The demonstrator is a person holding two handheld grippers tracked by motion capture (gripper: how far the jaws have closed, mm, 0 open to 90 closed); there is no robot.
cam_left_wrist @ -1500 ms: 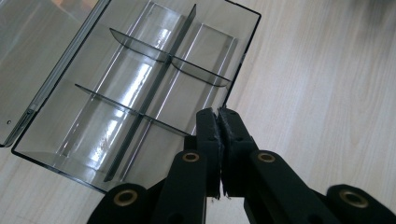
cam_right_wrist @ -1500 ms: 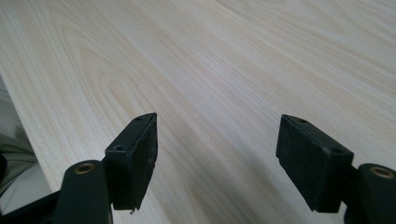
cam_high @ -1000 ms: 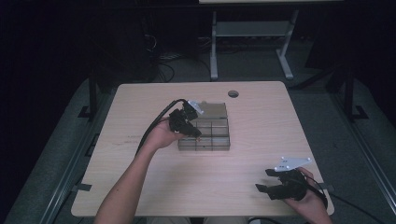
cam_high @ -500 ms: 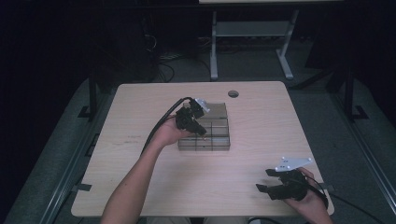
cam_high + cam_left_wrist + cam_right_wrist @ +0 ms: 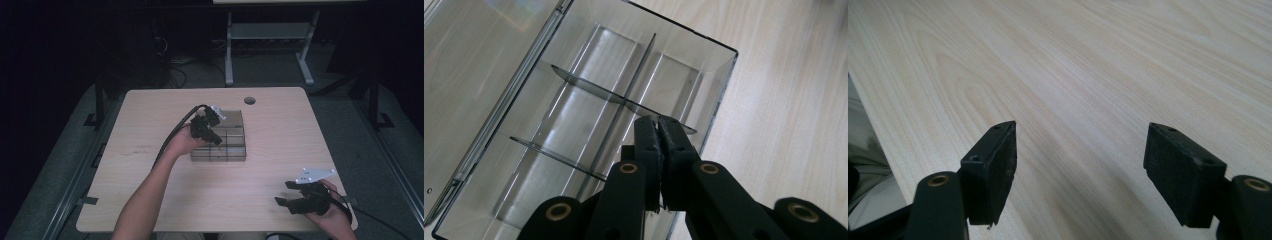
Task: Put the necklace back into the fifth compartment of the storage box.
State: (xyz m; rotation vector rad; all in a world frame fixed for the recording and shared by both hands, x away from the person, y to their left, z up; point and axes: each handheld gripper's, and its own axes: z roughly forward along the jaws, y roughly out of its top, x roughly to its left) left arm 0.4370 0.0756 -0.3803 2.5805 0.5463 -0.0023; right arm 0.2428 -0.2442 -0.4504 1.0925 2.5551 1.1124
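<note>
We looked over everything and honestly can't make out any readable text, labels, brand names or numbers anywhere. Nothing printed on the clear divided box, and nothing on the wooden worktop either.

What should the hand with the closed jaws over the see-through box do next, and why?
Probably lift straight up a little. The left gripper is shut, its jaws seeming to pinch the top edge of a thin divider inside the clear box, whose lid lies open. A small upward pull should show whether the divider slides out. The right gripper is open over the table.
</note>
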